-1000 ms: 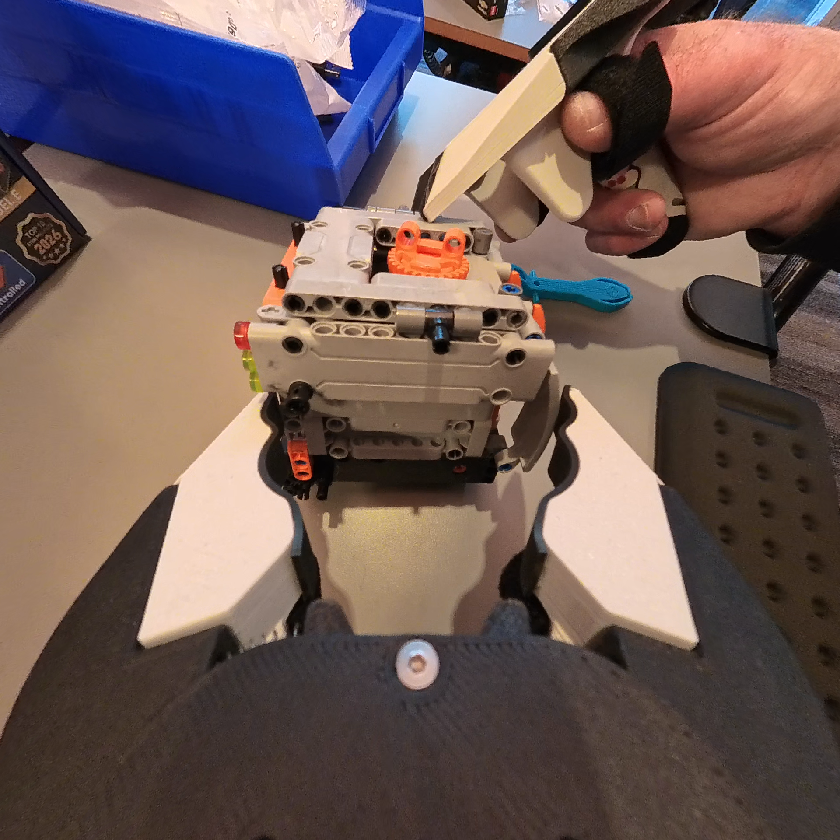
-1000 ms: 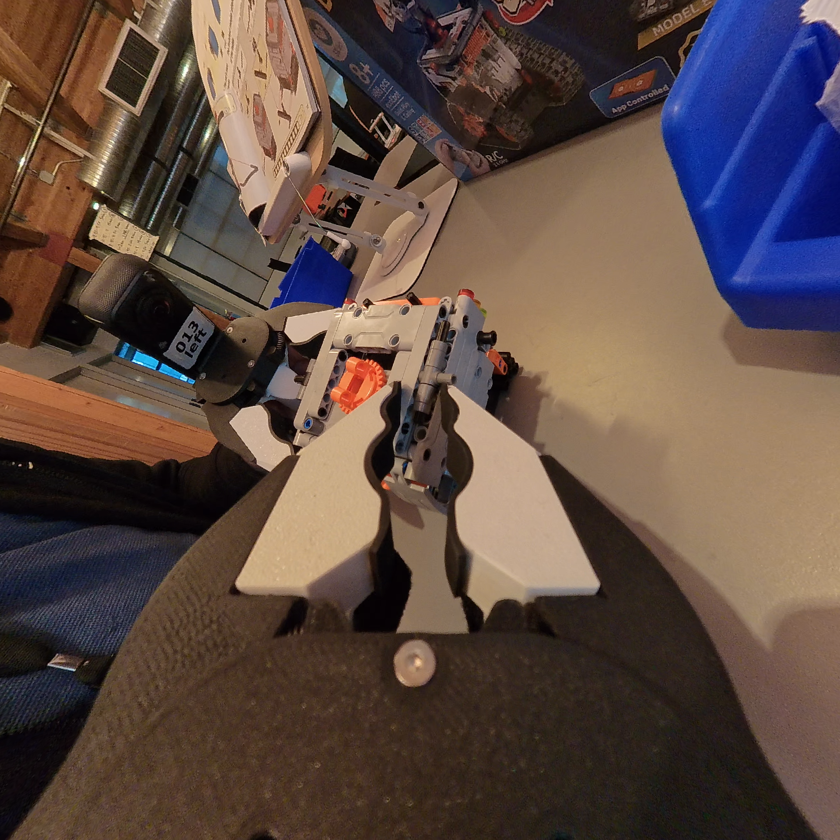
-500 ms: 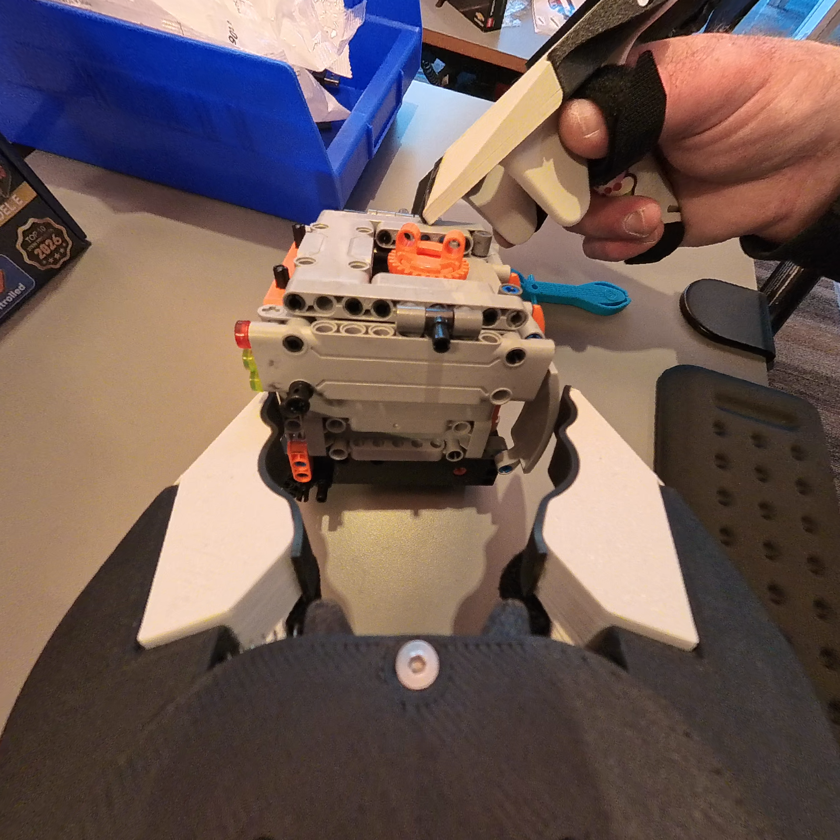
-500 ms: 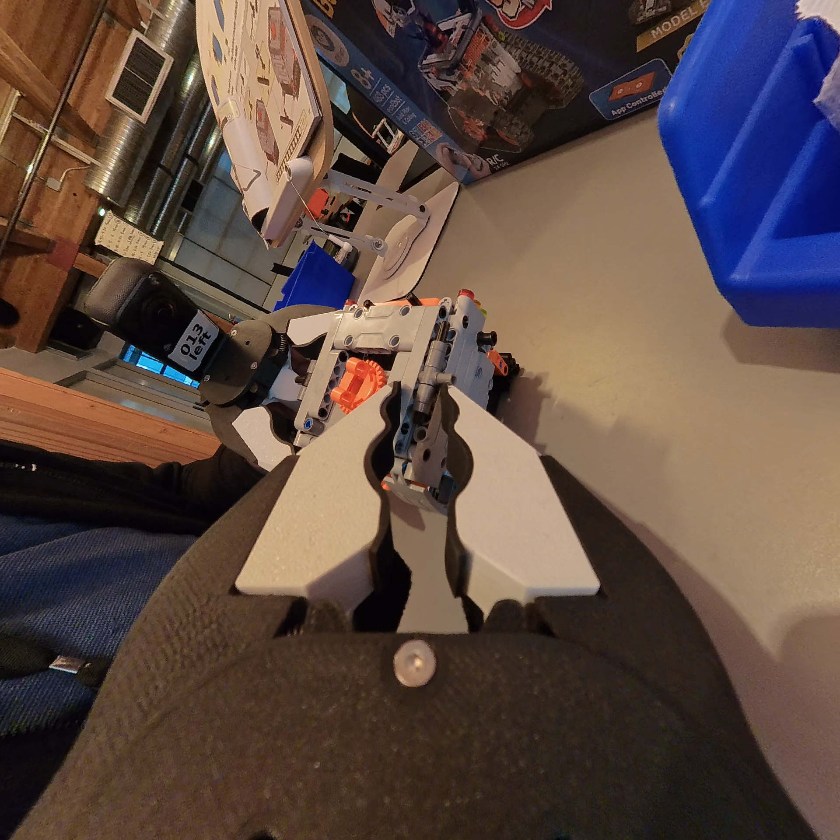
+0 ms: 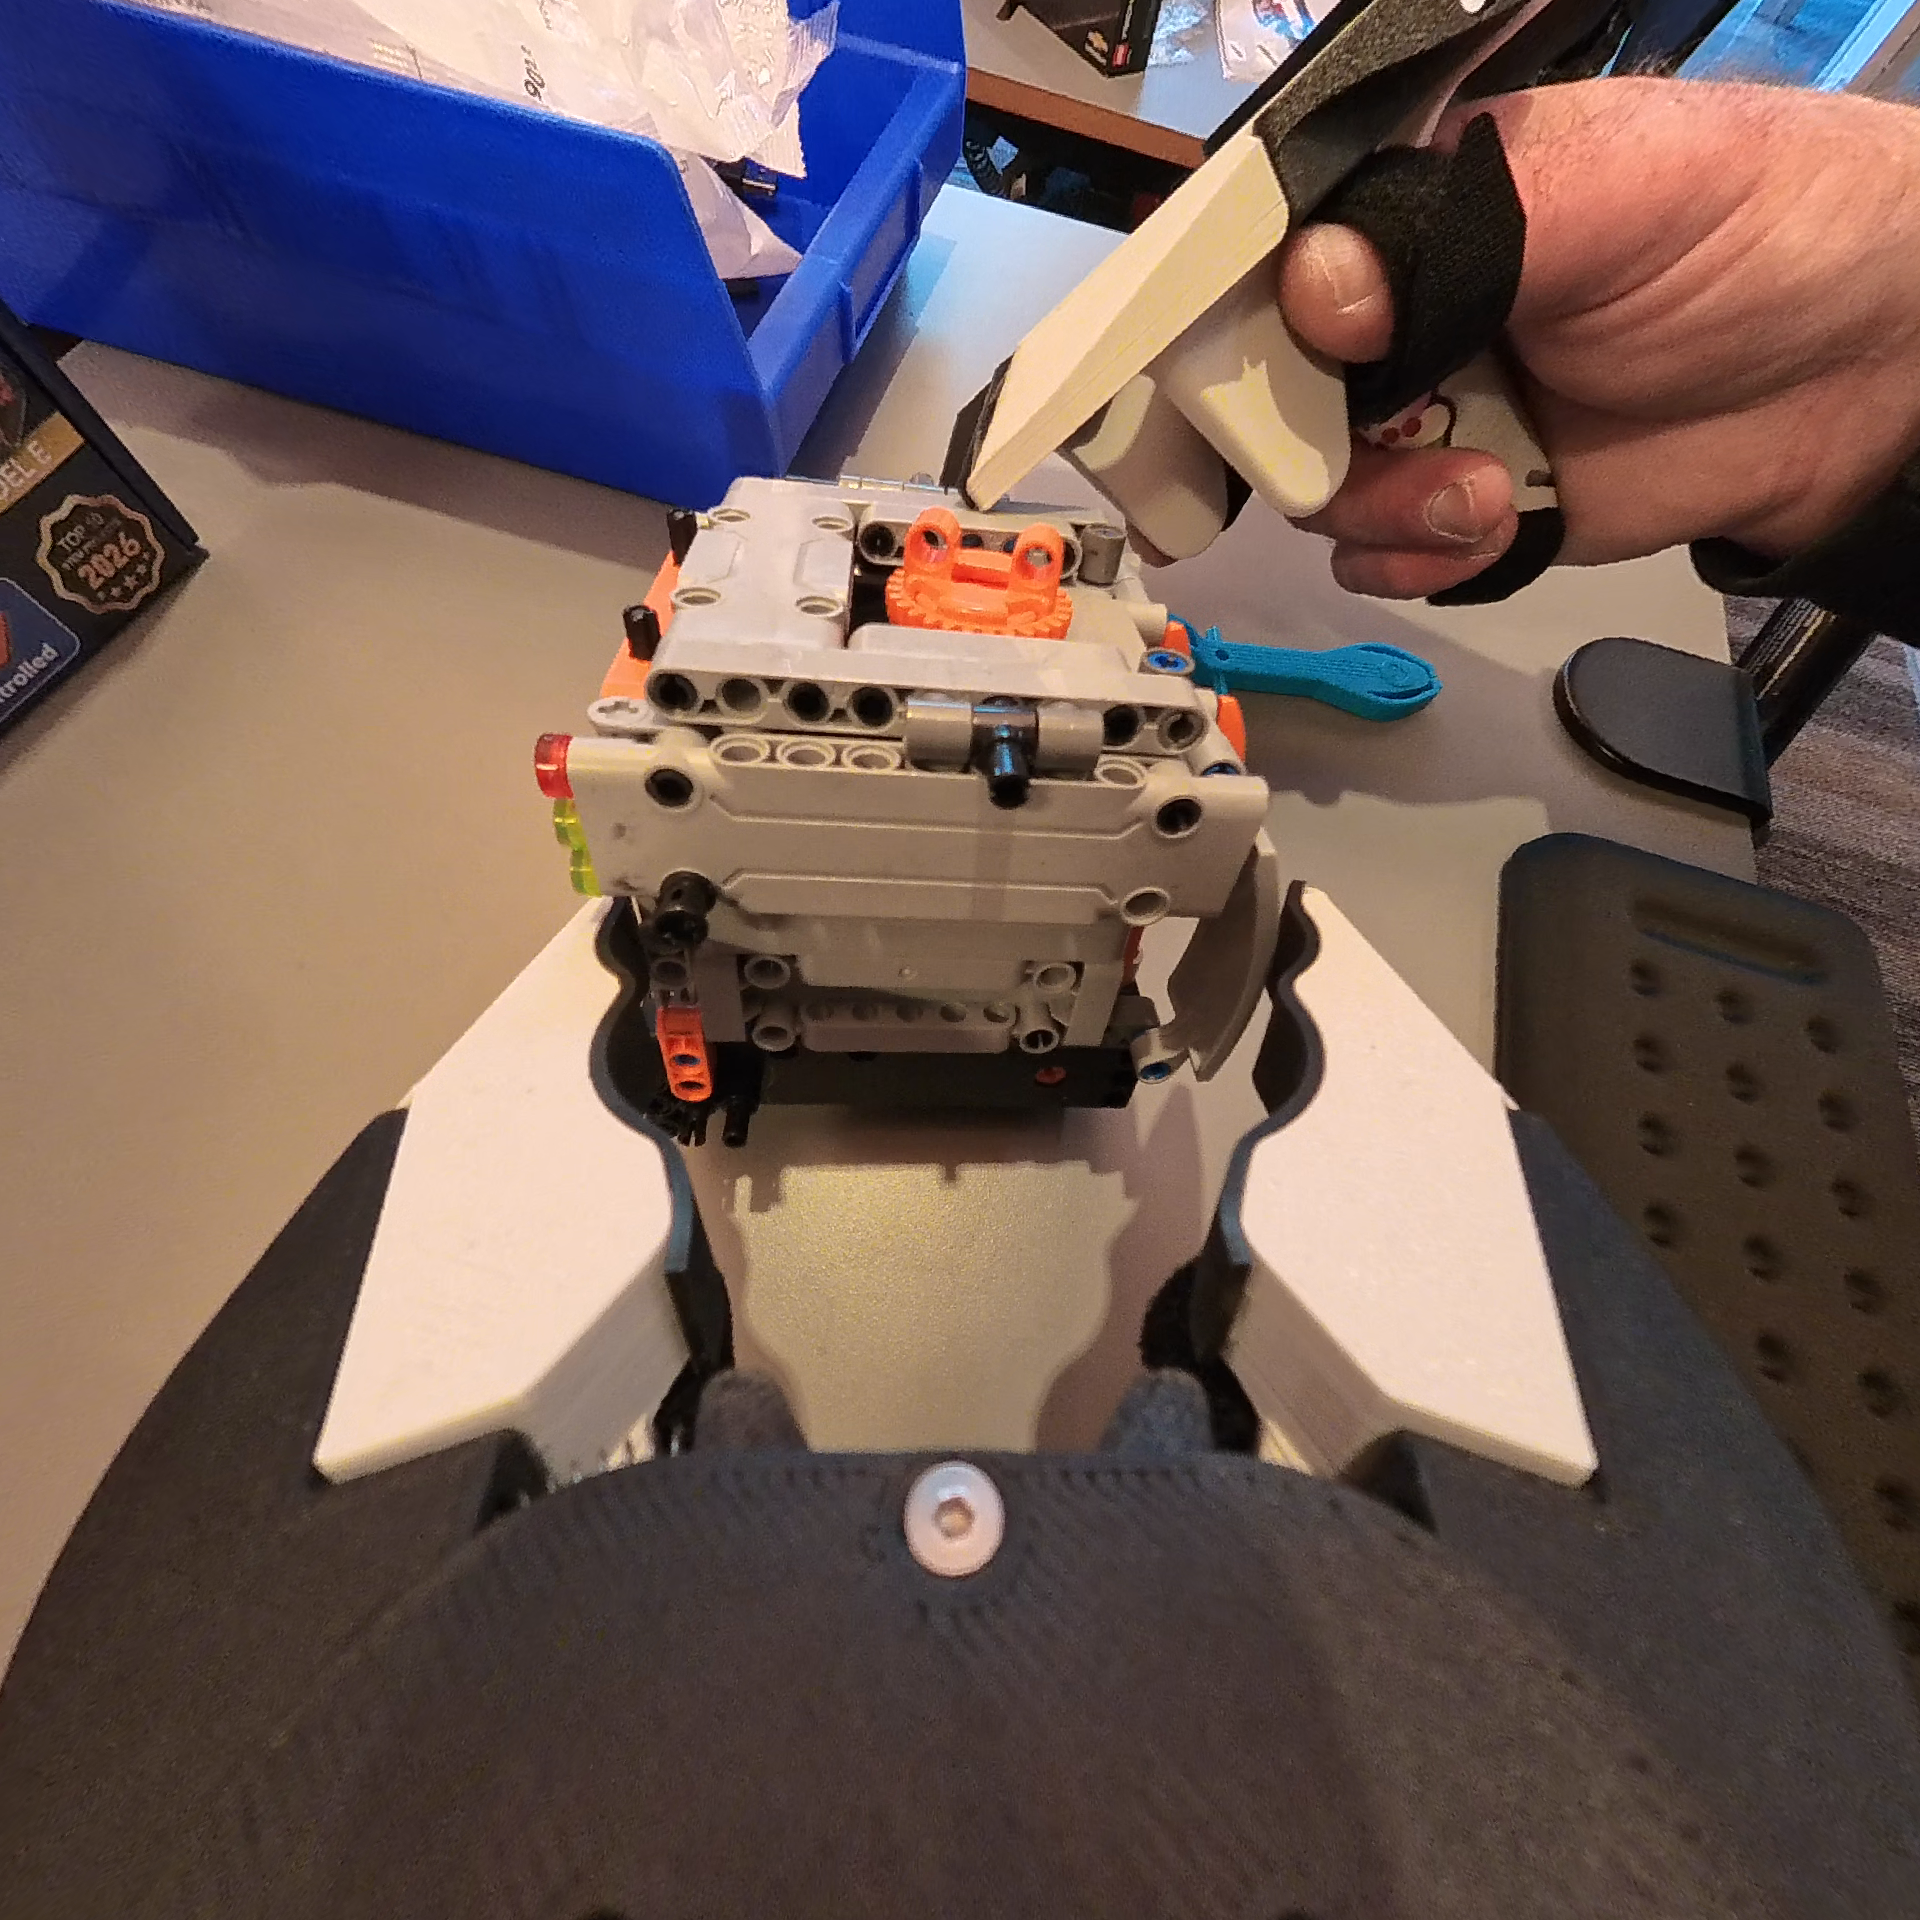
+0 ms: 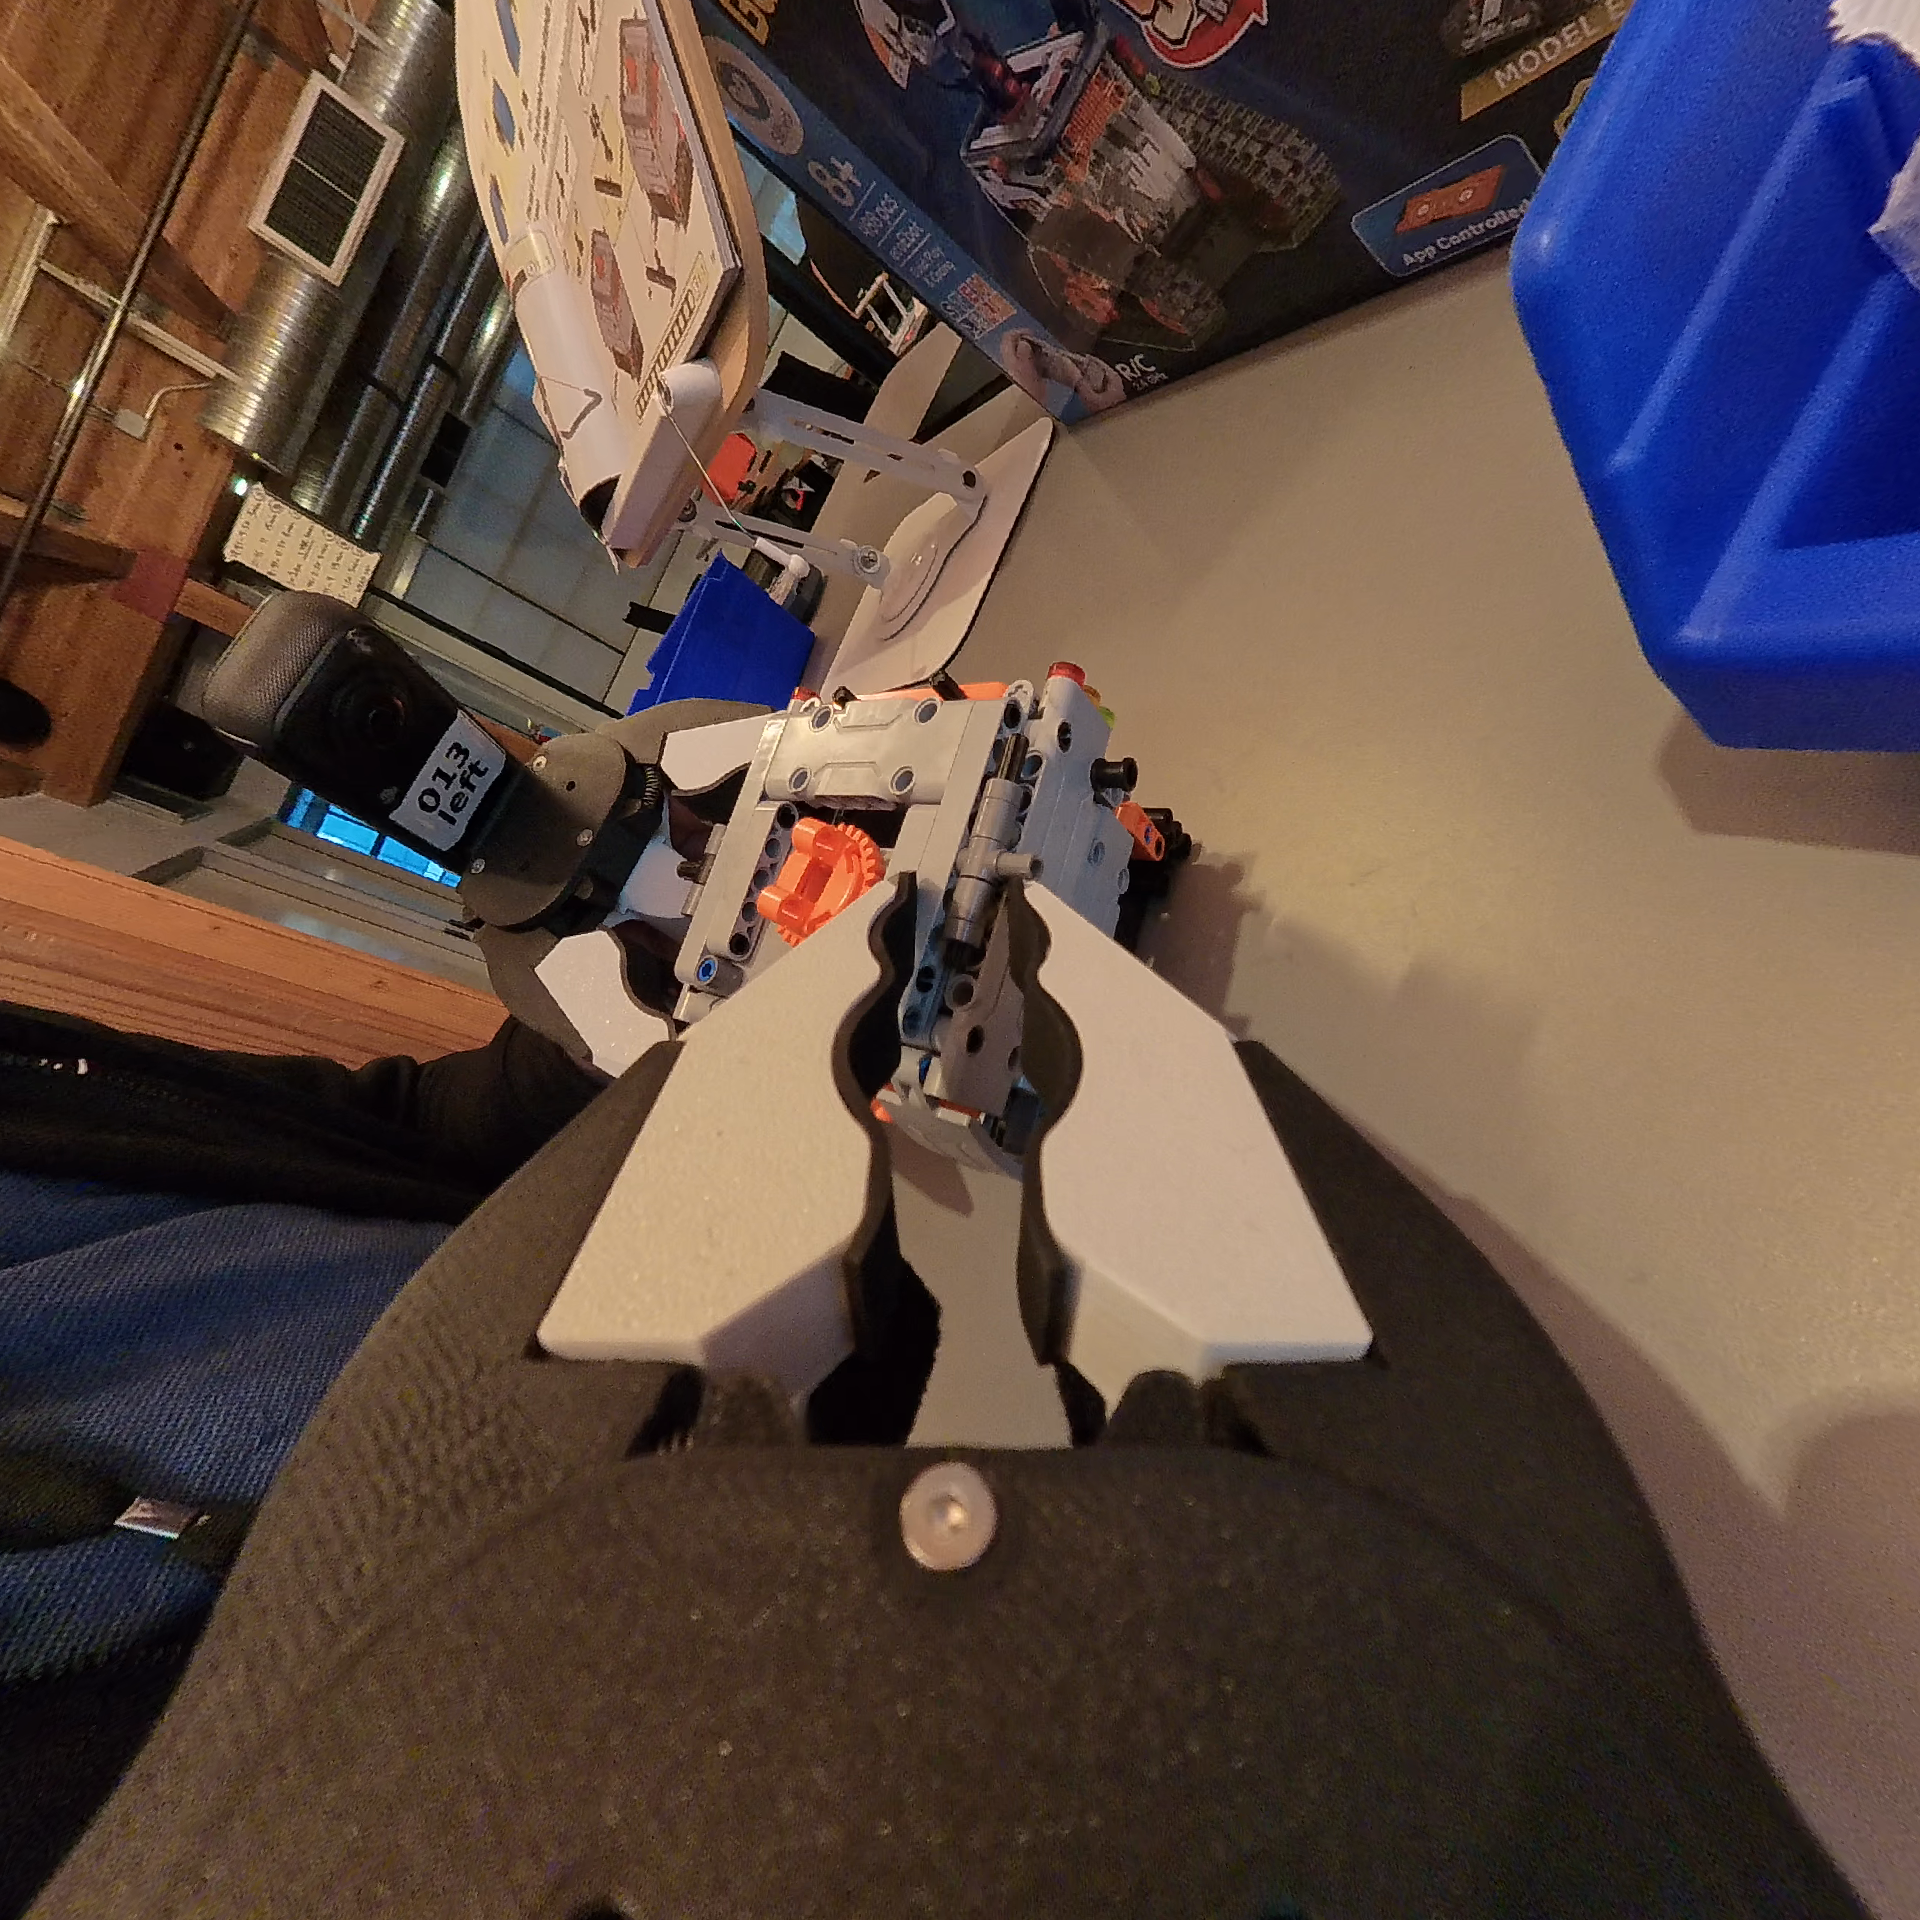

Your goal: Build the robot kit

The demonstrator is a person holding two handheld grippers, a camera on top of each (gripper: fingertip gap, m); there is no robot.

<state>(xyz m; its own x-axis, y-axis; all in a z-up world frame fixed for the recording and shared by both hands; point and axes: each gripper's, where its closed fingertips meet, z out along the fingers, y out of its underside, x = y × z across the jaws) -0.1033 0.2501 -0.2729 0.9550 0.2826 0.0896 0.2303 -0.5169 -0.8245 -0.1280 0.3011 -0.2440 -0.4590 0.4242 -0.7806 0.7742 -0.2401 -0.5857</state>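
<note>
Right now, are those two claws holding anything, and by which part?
Both grip the grey brick model. The left gripper clamps its lower body from both sides. The right gripper pinches a narrow grey part at its top far edge.

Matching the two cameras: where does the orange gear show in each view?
Left wrist view: orange gear upper centre, lying flat on top of the grey brick model.
Right wrist view: centre, on edge, just left of the claw tips.
Shared landmark: blue bin.
</note>
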